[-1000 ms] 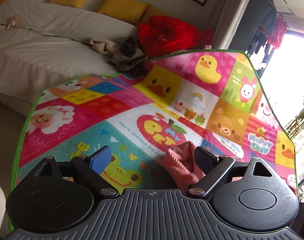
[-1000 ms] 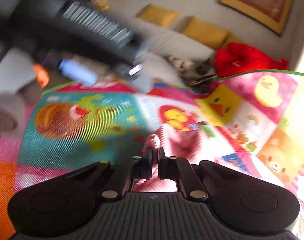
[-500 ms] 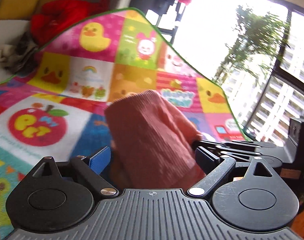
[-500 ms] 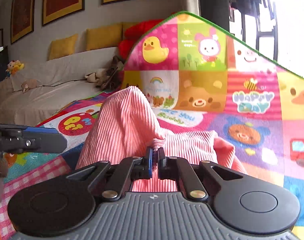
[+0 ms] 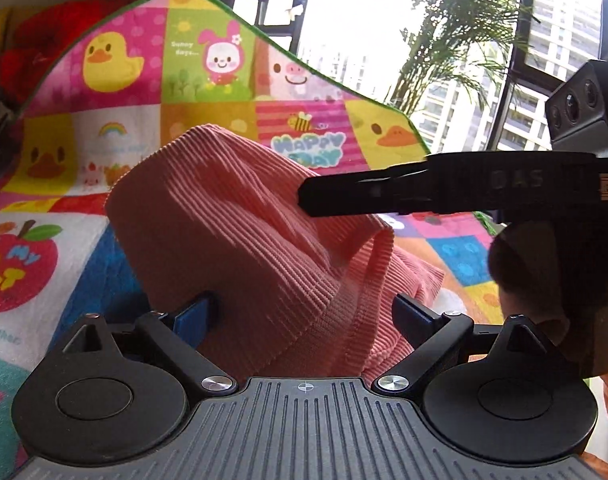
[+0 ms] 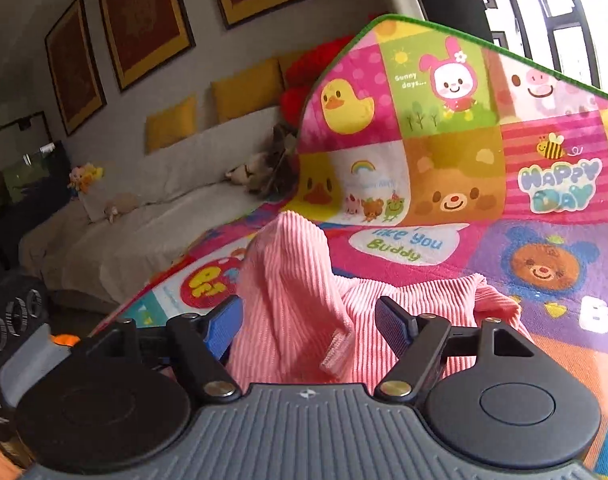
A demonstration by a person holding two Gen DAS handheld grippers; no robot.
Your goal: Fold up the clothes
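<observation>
A pink ribbed garment (image 5: 239,232) lies in a doubled-over heap on the colourful play mat (image 5: 207,80). My left gripper (image 5: 304,312) stands open around its near fold, blue pads clear of the cloth. My right gripper (image 5: 308,198) reaches in side-on from the right, its tip at the garment's top. In the right wrist view the right gripper (image 6: 308,320) has its jaws opening, with the pink garment (image 6: 295,288) between them and no pad pressing on it. A clear tag sticks out of the cloth near the right finger.
A white-covered sofa (image 6: 143,236) with yellow cushions (image 6: 247,88) runs behind the mat. A red garment (image 5: 35,52) and grey and beige clothes (image 6: 263,168) lie at the sofa's end. A bright window and a palm (image 5: 464,32) stand on the right.
The right gripper was shut on the pink cloth and has opened, letting it go. Both grippers swung towards the window, carrying the cloth over into a fold. The left jaws stayed wide.
</observation>
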